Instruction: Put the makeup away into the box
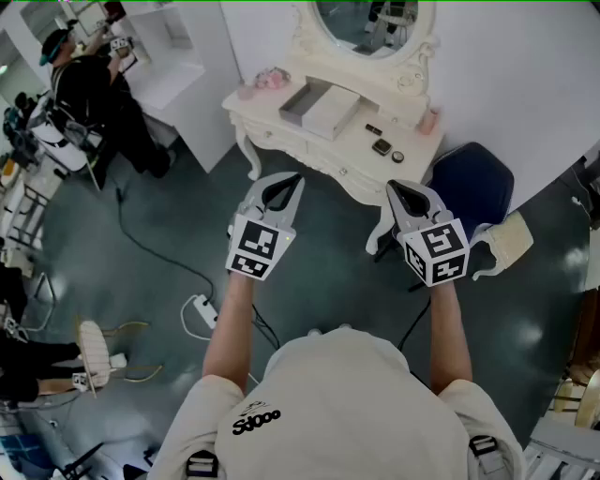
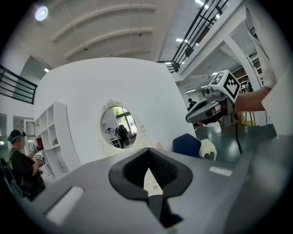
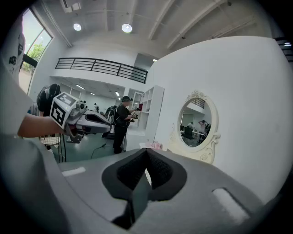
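A white dressing table [image 1: 281, 127] with an oval mirror [image 1: 366, 23] stands ahead of me. On it lies an open grey box [image 1: 305, 101] with its white lid [image 1: 330, 112] beside it. A few small dark makeup items [image 1: 382, 146] lie to the box's right, and a pink bottle [image 1: 432, 120] stands near the table's right end. My left gripper [image 1: 296, 178] and right gripper [image 1: 392, 186] hang short of the table, above the floor. Both are shut with nothing in them. The left gripper [image 2: 148, 149] and the right gripper [image 3: 146, 150] each point towards the mirror, and each view shows the other gripper beside it.
A dark blue chair [image 1: 473, 183] and a cream stool [image 1: 506, 239] stand right of the table. A person in dark clothes [image 1: 89, 94] stands at the far left by white shelves [image 1: 178, 47]. A power strip [image 1: 202, 309] and cables lie on the grey floor.
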`<act>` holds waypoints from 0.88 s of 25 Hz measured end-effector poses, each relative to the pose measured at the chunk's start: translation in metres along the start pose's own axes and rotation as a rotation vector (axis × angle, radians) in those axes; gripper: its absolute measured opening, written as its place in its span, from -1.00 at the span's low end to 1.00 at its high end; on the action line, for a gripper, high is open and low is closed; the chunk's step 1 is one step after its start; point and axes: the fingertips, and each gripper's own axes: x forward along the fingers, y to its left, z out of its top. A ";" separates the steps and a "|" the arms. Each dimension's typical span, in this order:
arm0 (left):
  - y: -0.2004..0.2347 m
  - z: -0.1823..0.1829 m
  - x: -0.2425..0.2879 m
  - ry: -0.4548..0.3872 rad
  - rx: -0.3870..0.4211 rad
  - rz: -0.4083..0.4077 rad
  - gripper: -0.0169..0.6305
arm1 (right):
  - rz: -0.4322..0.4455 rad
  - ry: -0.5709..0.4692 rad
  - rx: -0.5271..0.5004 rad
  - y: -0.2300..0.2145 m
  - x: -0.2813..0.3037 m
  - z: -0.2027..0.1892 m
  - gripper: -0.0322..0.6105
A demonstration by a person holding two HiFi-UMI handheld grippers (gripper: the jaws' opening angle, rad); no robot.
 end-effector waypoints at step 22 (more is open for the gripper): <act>0.034 -0.026 0.001 -0.032 -0.045 -0.031 -0.89 | 0.011 -0.061 0.042 0.015 0.031 0.010 -0.89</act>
